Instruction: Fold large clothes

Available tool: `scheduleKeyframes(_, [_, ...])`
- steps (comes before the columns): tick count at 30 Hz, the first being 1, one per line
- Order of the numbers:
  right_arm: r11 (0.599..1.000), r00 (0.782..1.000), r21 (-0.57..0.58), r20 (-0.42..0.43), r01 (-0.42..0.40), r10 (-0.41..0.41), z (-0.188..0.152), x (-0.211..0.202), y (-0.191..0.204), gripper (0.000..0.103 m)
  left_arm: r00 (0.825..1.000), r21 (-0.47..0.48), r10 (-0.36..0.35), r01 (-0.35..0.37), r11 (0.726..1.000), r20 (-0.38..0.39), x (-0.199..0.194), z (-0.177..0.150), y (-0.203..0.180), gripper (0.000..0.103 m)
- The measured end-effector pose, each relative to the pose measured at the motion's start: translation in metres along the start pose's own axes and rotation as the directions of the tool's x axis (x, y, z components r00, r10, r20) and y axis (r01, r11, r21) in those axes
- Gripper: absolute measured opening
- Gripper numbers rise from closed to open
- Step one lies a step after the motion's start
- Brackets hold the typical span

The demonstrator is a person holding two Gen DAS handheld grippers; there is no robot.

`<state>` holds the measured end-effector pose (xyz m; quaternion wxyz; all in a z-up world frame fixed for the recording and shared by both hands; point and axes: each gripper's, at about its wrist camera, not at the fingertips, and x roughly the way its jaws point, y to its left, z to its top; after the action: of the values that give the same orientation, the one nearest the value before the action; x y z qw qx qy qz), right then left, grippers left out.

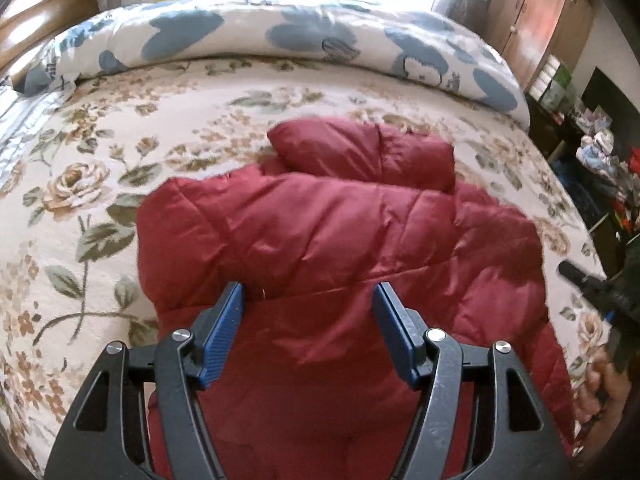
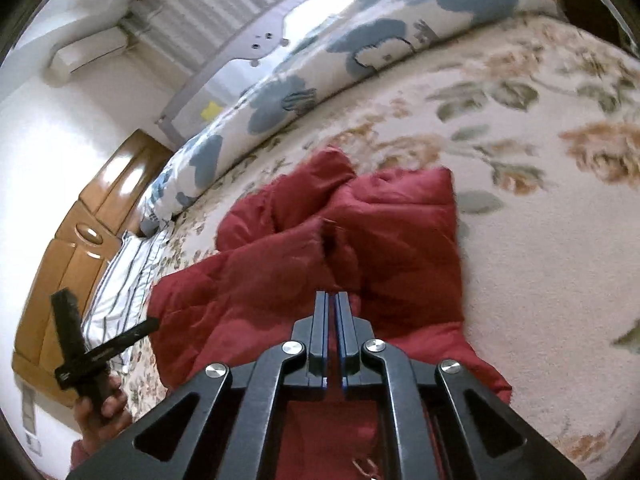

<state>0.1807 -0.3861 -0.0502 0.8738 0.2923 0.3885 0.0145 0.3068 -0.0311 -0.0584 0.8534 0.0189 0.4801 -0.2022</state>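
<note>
A dark red quilted puffer jacket [image 1: 340,224] lies partly folded on the floral bedspread [image 1: 80,200], with a sleeve laid across its top. My left gripper [image 1: 308,300] is open just above the jacket's near part, nothing between its blue pads. In the right wrist view the jacket [image 2: 304,248] lies bunched in the middle of the bed. My right gripper [image 2: 331,304] is shut above the jacket's near edge; no cloth shows between its pads. The right gripper also shows at the right edge of the left wrist view [image 1: 592,284], and the left gripper's body at the lower left of the right wrist view [image 2: 86,356].
A rolled white-and-blue duvet [image 1: 280,36] lies across the far side of the bed. A wooden headboard [image 2: 80,248] and striped pillow [image 2: 120,280] stand to the left. A wooden wardrobe [image 1: 540,20] and cluttered shelves [image 1: 592,140] stand to the right.
</note>
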Motion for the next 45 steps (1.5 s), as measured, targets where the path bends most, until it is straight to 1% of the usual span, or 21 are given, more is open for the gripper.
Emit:
scheduleKeyframes(3, [0.998, 1.000, -0.053, -0.019, -0.016, 0.015, 0.004, 0.009, 0.023, 0.006, 0.999, 0.003, -0.018, 0.018, 1.000, -0.041, 0.015, -0.007, -0.003, 0.066])
scheduleKeyframes(5, [0.995, 0.999, -0.095, -0.046, -0.007, 0.003, 0.006, 0.022, 0.037, 0.008, 0.998, 0.006, -0.016, 0.016, 1.000, -0.054, 0.022, -0.011, -0.005, 0.066])
scheduleKeyframes(6, [0.993, 0.998, -0.118, -0.060, 0.001, -0.008, 0.006, 0.029, 0.043, 0.011, 0.998, 0.010, -0.012, 0.012, 1.000, -0.056, 0.023, -0.013, -0.007, 0.066])
scheduleKeyframes(8, [0.987, 0.995, -0.160, -0.095, 0.025, -0.041, 0.004, 0.045, 0.052, 0.021, 0.998, 0.018, -0.002, 0.003, 1.000, -0.056, 0.026, -0.017, -0.011, 0.066])
scheduleKeyframes(10, [0.977, 0.989, -0.203, -0.113, 0.069, -0.093, -0.002, 0.059, 0.055, 0.033, 0.998, 0.020, -0.001, 0.003, 1.000, -0.060, 0.027, -0.018, -0.013, 0.066])
scheduleKeyframes(11, [0.965, 0.982, -0.238, -0.121, 0.114, -0.146, -0.006, 0.068, 0.056, 0.034, 0.998, 0.024, 0.002, 0.000, 1.000, -0.061, 0.028, -0.018, -0.013, 0.066])
scheduleKeyframes(13, [0.938, 0.958, -0.276, -0.135, 0.208, -0.252, -0.013, 0.080, 0.051, 0.035, 0.998, 0.030, 0.004, -0.003, 1.000, -0.061, 0.026, -0.018, -0.014, 0.066])
scheduleKeyframes(14, [0.934, 0.948, -0.274, -0.153, 0.230, -0.278, -0.016, 0.085, 0.045, 0.035, 0.999, 0.029, 0.000, 0.002, 1.000, -0.054, 0.023, -0.017, -0.014, 0.066])
scheduleKeyframes(17, [0.942, 0.944, -0.235, -0.170, 0.239, -0.282, -0.022, 0.088, 0.024, 0.035, 1.000, 0.014, -0.013, 0.013, 1.000, -0.012, 0.009, -0.012, -0.010, 0.066])
scheduleKeyframes(20, [0.949, 0.948, -0.208, -0.167, 0.235, -0.271, -0.027, 0.085, 0.016, 0.035, 1.000, 0.001, 0.008, -0.008, 1.000, 0.018, 0.004, -0.004, -0.004, 0.066])
scheduleKeyframes(22, [0.945, 0.946, -0.217, -0.157, 0.246, -0.283, -0.030, 0.083, 0.017, 0.035, 0.999, -0.005, 0.033, -0.033, 0.999, -0.005, 0.013, 0.000, 0.000, 0.065])
scheduleKeyframes(25, [0.947, 0.949, -0.205, -0.146, 0.247, -0.279, -0.034, 0.081, 0.015, 0.035, 0.997, 0.003, 0.046, -0.046, 0.999, -0.054, 0.034, -0.001, 0.004, 0.065])
scheduleKeyframes(28, [0.952, 0.951, -0.185, -0.147, 0.244, -0.272, -0.033, 0.079, 0.013, 0.035, 0.995, 0.026, 0.068, -0.066, 0.997, -0.069, 0.045, -0.007, 0.001, 0.066])
scheduleKeyframes(32, [0.950, 0.946, -0.172, -0.149, 0.260, -0.286, -0.030, 0.072, 0.019, 0.036, 0.995, 0.029, 0.077, -0.075, 0.997, -0.070, 0.050, -0.012, -0.001, 0.066])
scheduleKeyframes(34, [0.947, 0.950, -0.182, -0.119, 0.264, -0.287, -0.027, 0.062, 0.029, 0.042, 0.995, 0.033, 0.075, -0.073, 0.997, -0.067, 0.051, -0.013, -0.001, 0.066])
scheduleKeyframes(35, [0.948, 0.959, -0.196, -0.088, 0.250, -0.271, -0.025, 0.054, 0.037, 0.043, 0.995, 0.041, 0.079, -0.077, 0.996, -0.064, 0.051, -0.014, -0.002, 0.066])
scheduleKeyframes(37, [0.948, 0.969, -0.227, -0.060, 0.222, -0.241, -0.022, 0.049, 0.050, 0.053, 0.994, 0.053, 0.090, -0.087, 0.995, -0.060, 0.051, -0.014, -0.005, 0.066])
scheduleKeyframes(39, [0.939, 0.965, -0.261, -0.076, 0.224, -0.252, -0.021, 0.057, 0.058, 0.055, 0.994, 0.056, 0.094, -0.090, 0.994, -0.064, 0.050, -0.013, -0.005, 0.066])
scheduleKeyframes(42, [0.914, 0.932, -0.288, -0.140, 0.286, -0.335, -0.026, 0.083, 0.048, 0.055, 0.994, 0.058, 0.091, -0.087, 0.994, -0.062, 0.037, -0.014, -0.005, 0.065])
scheduleKeyframes(43, [0.913, 0.927, -0.286, -0.151, 0.292, -0.344, -0.029, 0.088, 0.041, 0.055, 0.994, 0.062, 0.090, -0.087, 0.994, -0.053, 0.030, -0.016, -0.006, 0.065])
scheduleKeyframes(45, [0.922, 0.935, -0.272, -0.149, 0.274, -0.322, -0.033, 0.088, 0.030, 0.054, 0.996, 0.064, 0.086, -0.084, 0.994, -0.035, 0.019, -0.022, -0.006, 0.065])
